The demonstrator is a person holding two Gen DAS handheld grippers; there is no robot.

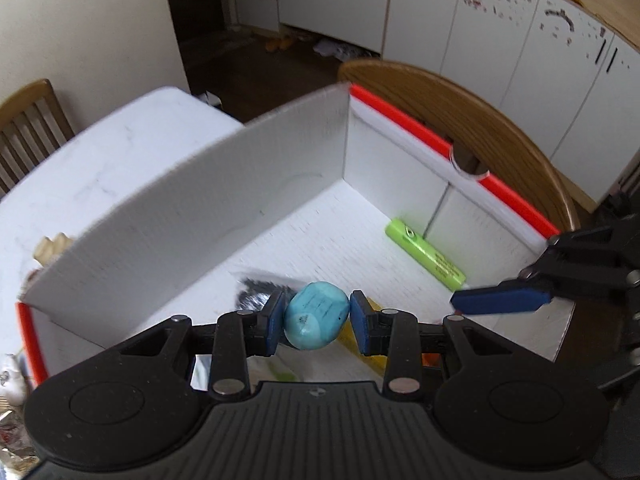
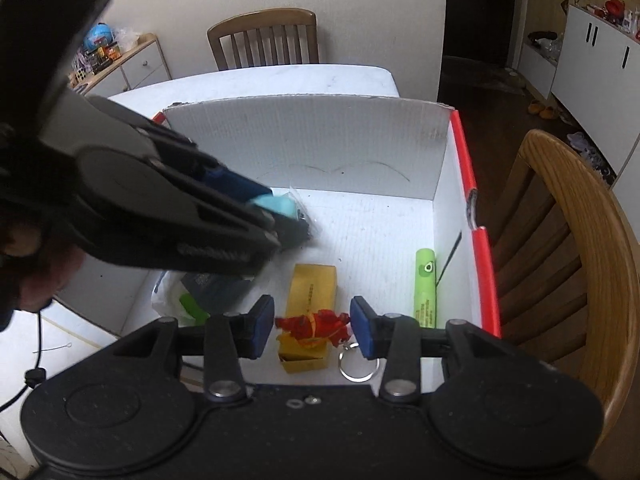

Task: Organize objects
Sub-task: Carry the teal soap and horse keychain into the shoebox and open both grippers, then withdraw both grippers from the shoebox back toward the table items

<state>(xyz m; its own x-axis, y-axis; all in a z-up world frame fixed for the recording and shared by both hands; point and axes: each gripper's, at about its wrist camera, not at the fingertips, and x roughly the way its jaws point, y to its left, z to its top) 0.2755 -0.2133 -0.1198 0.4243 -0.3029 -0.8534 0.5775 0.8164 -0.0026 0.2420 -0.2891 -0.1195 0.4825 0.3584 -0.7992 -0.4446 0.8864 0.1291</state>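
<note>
1. Left gripper (image 1: 317, 322): black body low in its own view, two blue-padded fingers (image 1: 273, 322) pointing forward, pressed against opposite sides of a pale blue oval lump (image 1: 316, 320) and holding it clear of the surface below.
2. Seen from the right wrist view, the same left gripper (image 2: 276, 216) reaching in from the upper left, angled downward, blurred.
3. Right gripper (image 2: 312, 326): fingers (image 2: 362, 328) spread apart, nothing between the pads, held level and pointing forward.
4. From the left wrist view, right gripper entering at the right edge, one blue finger (image 1: 500, 302) showing, pointing left.
</note>
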